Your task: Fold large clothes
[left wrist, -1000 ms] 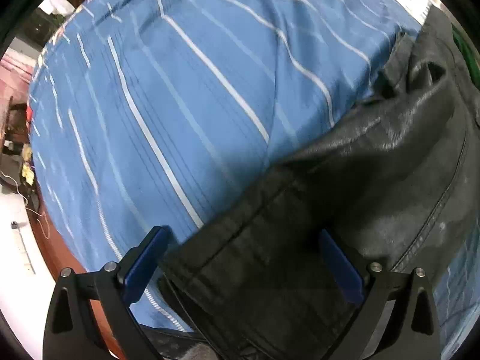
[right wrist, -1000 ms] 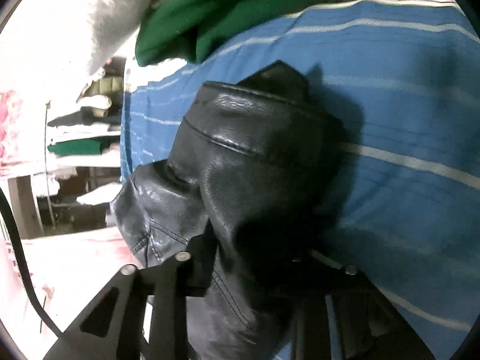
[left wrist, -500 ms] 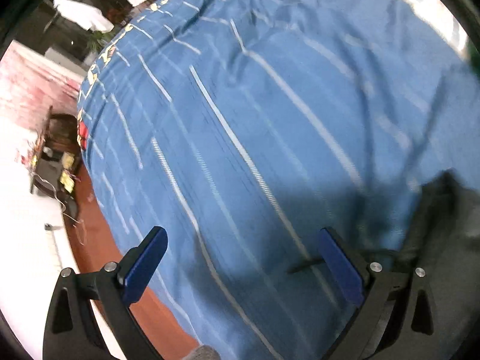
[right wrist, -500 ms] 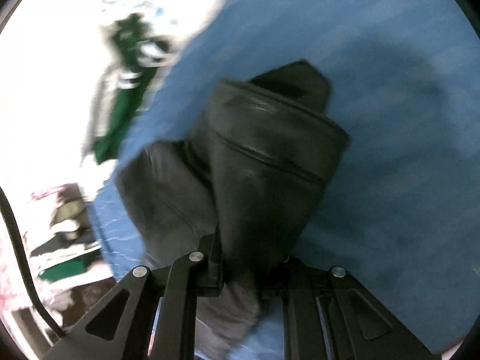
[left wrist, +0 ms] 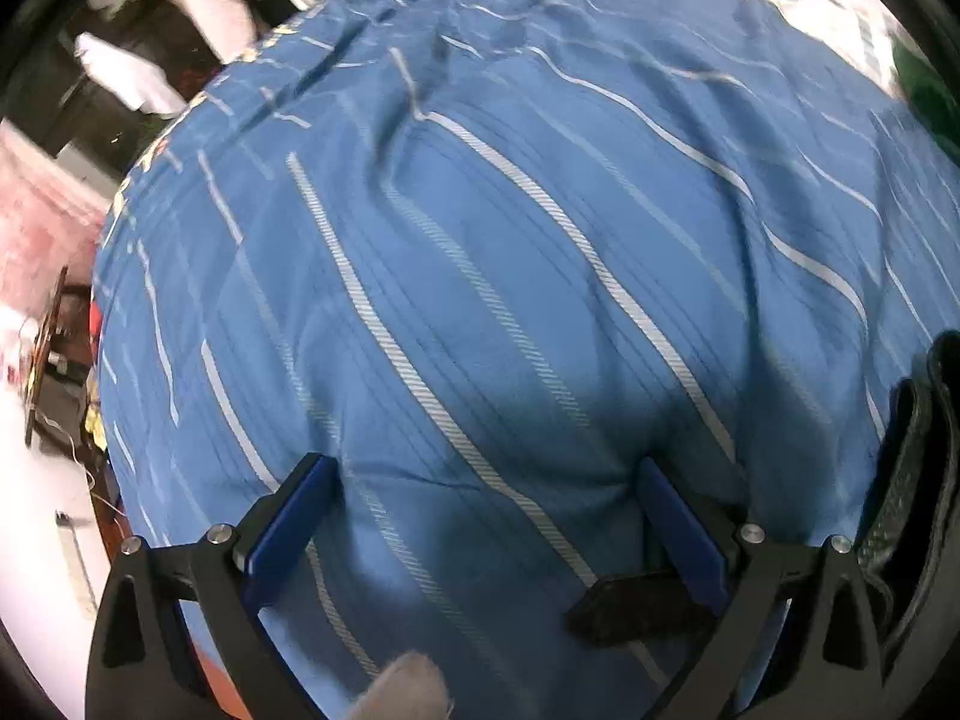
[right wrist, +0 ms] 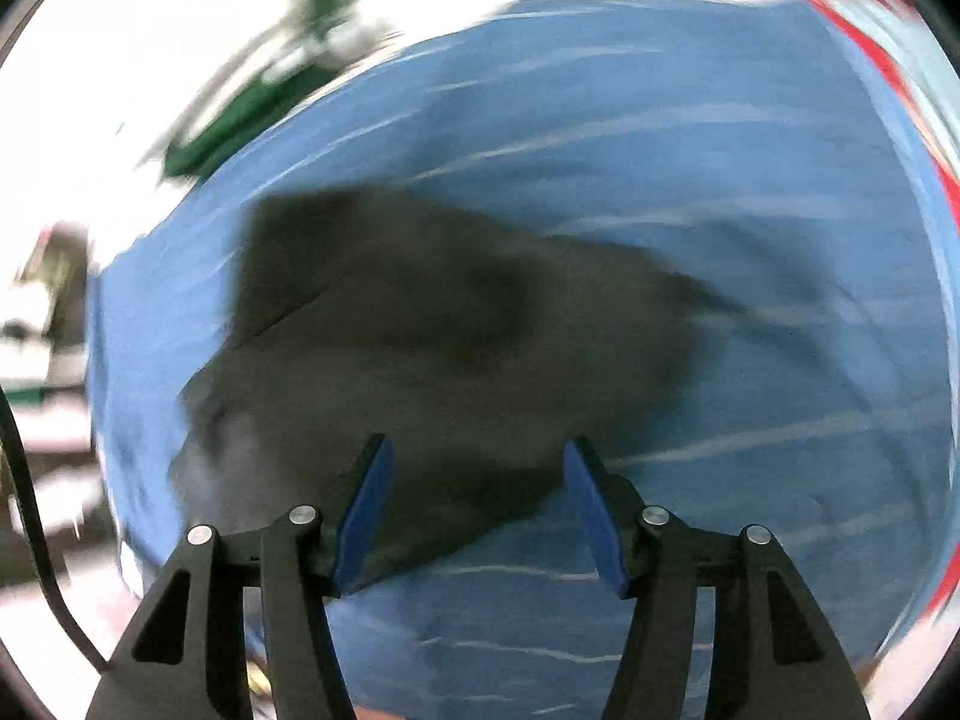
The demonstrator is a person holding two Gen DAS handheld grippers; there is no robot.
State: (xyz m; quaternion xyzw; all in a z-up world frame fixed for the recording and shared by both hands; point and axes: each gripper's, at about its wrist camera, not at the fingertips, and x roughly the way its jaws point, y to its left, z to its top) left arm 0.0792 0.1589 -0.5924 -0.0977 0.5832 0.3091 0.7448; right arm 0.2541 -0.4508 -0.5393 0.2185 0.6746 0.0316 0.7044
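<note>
A black leather garment [right wrist: 432,348] lies on the blue striped bedspread [right wrist: 750,360]; the right wrist view is motion-blurred. My right gripper [right wrist: 477,480] is open and empty, just above the garment's near edge. In the left wrist view only a black edge of the garment [left wrist: 924,480] shows at the far right. My left gripper [left wrist: 480,498] is open and empty over bare bedspread [left wrist: 480,240], left of the garment. A small black flap [left wrist: 636,606] lies by its right finger.
Green clothing [right wrist: 240,120] lies beyond the bed's far left edge in the right wrist view. A pale sleeve tip [left wrist: 402,690] shows at the bottom of the left wrist view. The bed's left edge drops to floor and furniture [left wrist: 54,360].
My right gripper has opened and let go of the black garment, which now lies flatter on the bed. My left gripper swung left off the garment and stays open.
</note>
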